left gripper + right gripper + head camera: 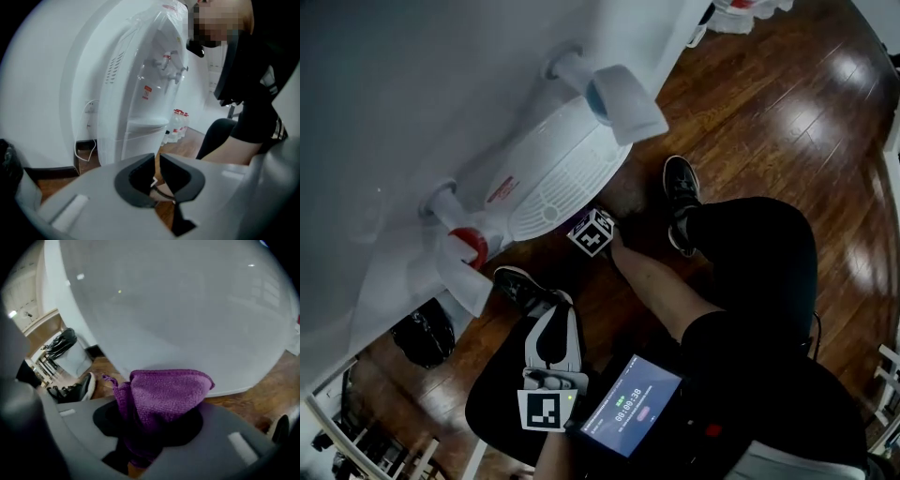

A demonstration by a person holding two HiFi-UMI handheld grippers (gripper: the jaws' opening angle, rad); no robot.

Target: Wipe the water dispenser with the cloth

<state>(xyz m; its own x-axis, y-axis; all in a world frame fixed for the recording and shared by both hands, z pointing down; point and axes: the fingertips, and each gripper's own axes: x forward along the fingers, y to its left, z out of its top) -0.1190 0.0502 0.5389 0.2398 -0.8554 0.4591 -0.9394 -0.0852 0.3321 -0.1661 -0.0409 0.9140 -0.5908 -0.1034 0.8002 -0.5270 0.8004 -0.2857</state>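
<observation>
Right claw (154, 425) around bunched purple cloth (164, 394), just beside water dispenser (187, 310)

The head view is dim, with bright white glare on the shiny floor (787, 103) at the top right. Both gripper views bend at the sides and go black in the corners. The cloth (164, 394) looks a bit blurry up close.
</observation>
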